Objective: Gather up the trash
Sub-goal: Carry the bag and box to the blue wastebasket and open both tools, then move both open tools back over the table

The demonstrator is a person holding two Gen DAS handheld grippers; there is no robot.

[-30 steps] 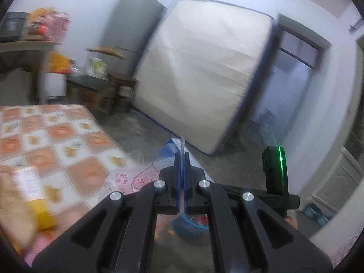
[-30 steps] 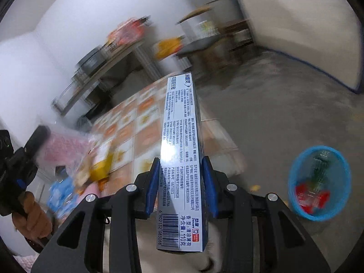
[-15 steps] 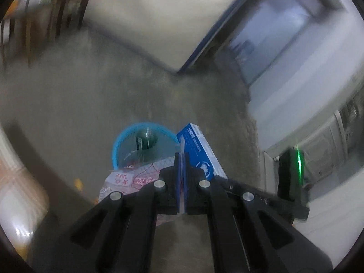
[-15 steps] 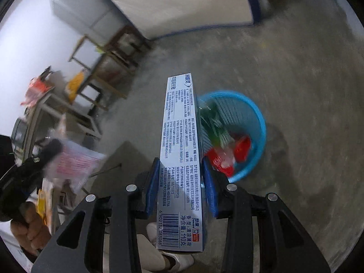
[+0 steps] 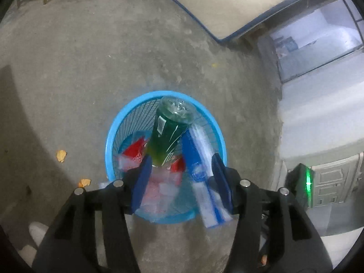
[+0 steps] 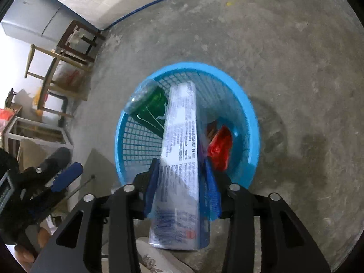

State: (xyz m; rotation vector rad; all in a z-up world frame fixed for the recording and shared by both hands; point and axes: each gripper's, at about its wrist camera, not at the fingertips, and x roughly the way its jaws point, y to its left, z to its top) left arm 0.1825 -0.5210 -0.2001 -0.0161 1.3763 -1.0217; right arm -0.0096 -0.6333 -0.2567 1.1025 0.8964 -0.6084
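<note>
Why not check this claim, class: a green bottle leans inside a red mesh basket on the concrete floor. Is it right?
Not quite: the mesh basket is blue, not red. The right wrist view shows this, and the left wrist view agrees. The green bottle does lean inside it, and it stands on the concrete floor.

We carry two alike tools: the left tool and the right tool each have matte black forked arms, four round silver screws across the linkage, and flat blue pads inside the fingers. Beside the left tool sits a black box with a glowing green light (a thin vertical strip).
</note>
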